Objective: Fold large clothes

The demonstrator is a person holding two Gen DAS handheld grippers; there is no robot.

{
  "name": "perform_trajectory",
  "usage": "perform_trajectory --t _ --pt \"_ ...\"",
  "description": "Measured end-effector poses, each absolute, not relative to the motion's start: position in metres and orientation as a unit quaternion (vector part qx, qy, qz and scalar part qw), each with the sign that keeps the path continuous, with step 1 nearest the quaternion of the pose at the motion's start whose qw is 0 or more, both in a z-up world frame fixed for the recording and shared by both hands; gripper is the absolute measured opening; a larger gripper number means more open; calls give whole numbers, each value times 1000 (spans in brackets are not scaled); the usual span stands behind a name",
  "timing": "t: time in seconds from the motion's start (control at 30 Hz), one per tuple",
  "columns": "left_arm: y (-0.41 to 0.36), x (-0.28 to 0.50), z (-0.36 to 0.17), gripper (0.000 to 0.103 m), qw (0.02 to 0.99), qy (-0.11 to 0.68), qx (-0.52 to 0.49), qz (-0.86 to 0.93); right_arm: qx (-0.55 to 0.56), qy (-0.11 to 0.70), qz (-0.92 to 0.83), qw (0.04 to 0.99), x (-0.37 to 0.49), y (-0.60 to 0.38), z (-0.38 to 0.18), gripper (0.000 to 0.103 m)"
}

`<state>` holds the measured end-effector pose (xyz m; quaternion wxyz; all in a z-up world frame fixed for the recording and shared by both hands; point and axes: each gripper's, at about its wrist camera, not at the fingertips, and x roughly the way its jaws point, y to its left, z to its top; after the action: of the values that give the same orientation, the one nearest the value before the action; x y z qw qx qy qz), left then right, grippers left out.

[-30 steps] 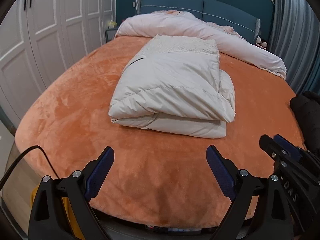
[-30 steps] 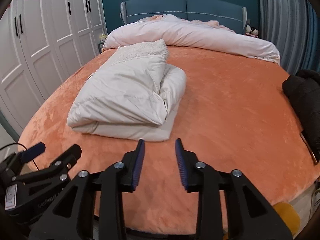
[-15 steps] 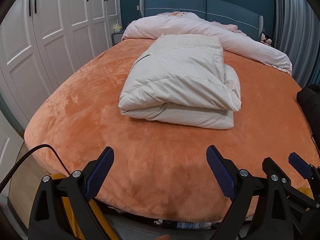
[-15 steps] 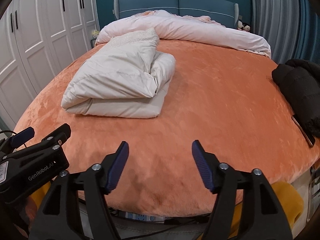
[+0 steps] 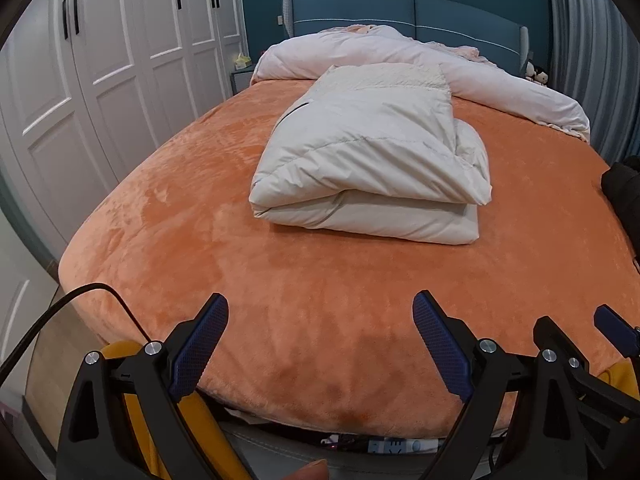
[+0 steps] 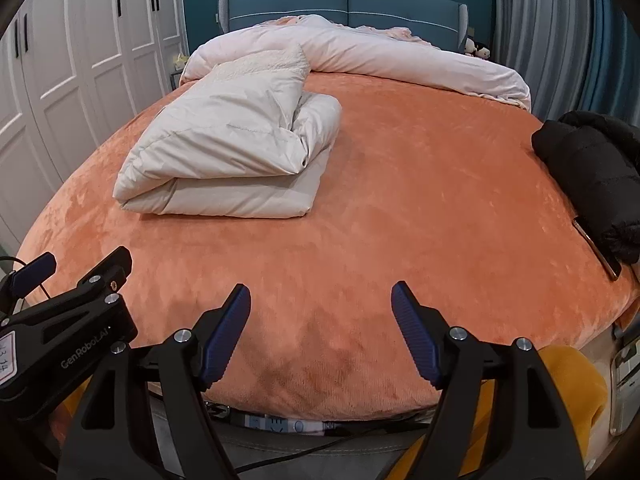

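On my far left I see white wardrobe doors (image 6: 100, 32) with red double-happiness cutouts along the top, and my left gripper (image 5: 320, 344), its body printed "GenRobot.AI", hangs spread wide and empty over the near edge of the orange bed cover (image 6: 420, 200). The cream padded coat (image 6: 232, 140) lies folded left of centre on that cover, well apart from both tools. My right gripper (image 6: 320, 332) is likewise agape holding nothing, and a black garment (image 6: 592, 168) sits at the bed's right edge.
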<state>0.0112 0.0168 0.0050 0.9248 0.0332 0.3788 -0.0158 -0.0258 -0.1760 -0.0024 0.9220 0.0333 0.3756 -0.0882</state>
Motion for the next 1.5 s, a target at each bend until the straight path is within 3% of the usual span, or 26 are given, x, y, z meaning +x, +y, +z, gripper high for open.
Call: perform_trajectory --t 0.8,1.5 --pt "30 68 -52 91 925 379 29 -17 14 391 -107 914 27 -165 -51 76" --pt "38 62 -55 91 930 366 21 -20 2 388 -114 914 22 -161 -50 76"
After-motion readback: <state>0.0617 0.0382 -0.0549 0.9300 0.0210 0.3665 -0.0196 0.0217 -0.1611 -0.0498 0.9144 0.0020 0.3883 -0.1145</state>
